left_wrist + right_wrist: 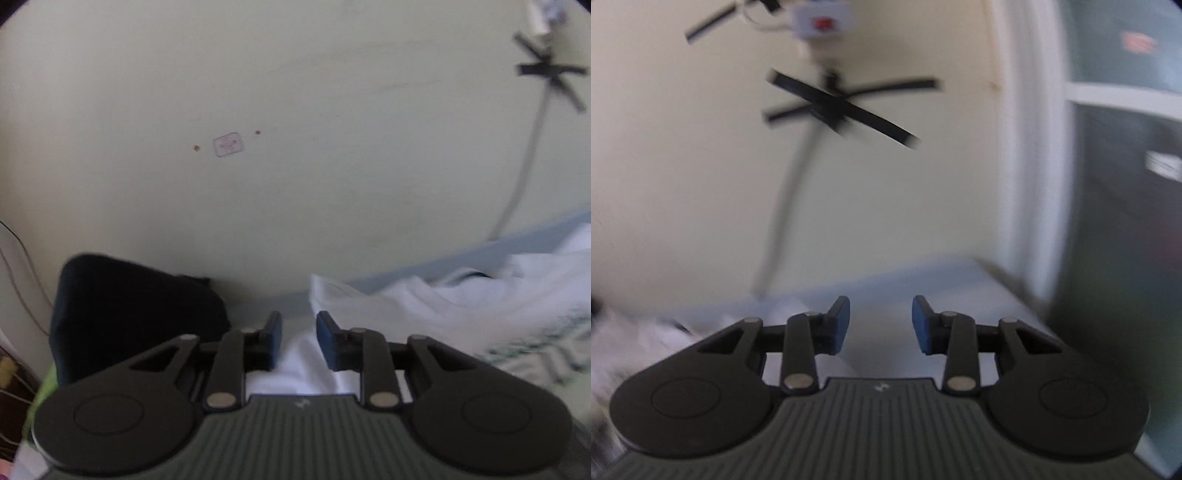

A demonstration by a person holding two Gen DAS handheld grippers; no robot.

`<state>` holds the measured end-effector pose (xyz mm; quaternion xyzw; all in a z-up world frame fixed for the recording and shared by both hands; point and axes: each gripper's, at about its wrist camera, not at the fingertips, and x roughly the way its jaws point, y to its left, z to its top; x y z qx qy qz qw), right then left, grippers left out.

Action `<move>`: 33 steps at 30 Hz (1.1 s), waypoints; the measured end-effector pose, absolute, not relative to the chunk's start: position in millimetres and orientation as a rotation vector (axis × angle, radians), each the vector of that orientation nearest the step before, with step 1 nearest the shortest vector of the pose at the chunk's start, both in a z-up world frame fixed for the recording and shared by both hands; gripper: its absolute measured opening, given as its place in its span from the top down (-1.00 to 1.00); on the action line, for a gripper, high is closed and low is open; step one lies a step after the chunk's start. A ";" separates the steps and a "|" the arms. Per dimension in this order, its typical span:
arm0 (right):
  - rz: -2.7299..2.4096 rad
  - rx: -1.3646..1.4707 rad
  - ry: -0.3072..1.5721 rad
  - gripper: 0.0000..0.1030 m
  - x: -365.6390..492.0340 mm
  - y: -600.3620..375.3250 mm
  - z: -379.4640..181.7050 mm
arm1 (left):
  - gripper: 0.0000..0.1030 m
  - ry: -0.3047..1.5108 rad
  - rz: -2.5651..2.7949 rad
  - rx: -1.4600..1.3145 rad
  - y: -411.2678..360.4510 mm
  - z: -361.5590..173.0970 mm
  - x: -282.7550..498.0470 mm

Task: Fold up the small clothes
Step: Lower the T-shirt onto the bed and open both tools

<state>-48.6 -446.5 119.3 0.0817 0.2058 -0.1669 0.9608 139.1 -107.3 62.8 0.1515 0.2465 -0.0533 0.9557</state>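
Note:
A crumpled white garment with a green print lies on the pale surface, right of and under my left gripper. The left gripper is open, its blue pads apart with white cloth showing between and below them, nothing pinched. A dark folded garment sits against the wall to its left. My right gripper is open and empty, above the bare pale surface. The white garment's edge shows blurred at the right wrist view's lower left.
A cream wall stands close behind. A grey cable taped with black strips hangs down it. A window frame and dark pane are at the right. Thin wires run at far left.

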 end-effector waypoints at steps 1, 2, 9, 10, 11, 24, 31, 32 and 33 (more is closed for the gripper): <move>-0.355 0.139 0.436 0.23 -62.1 -448.9 105.5 | 0.39 0.493 -0.147 0.303 -103.8 59.9 127.1; -0.368 0.110 0.459 0.22 -72.4 -450.4 93.0 | 0.31 0.484 -0.174 0.309 -104.2 57.6 119.6; -0.235 0.393 0.524 0.21 -92.7 -449.4 53.7 | 0.27 0.541 -0.244 0.309 -112.3 17.0 112.3; -0.218 0.436 0.509 0.21 -90.1 -449.1 52.2 | 0.27 0.558 -0.236 0.307 -111.4 9.6 115.6; -0.213 0.445 0.500 0.21 -87.7 -445.0 50.5 | 0.27 0.572 -0.226 0.314 -113.7 7.2 119.2; 0.322 0.331 0.614 0.52 -0.6 -285.0 78.7 | 0.16 0.591 -0.280 0.248 -102.4 9.1 123.5; 0.178 0.263 0.465 0.26 -34.7 -320.1 98.2 | 0.05 0.594 -0.290 0.265 -105.7 8.0 122.0; 0.109 0.296 0.437 0.18 -51.6 -339.9 94.0 | 0.03 0.597 -0.291 0.270 -106.7 7.8 122.1; 0.043 0.325 0.426 0.18 -56.9 -357.3 92.6 | 0.02 0.599 -0.291 0.274 -107.5 7.5 122.2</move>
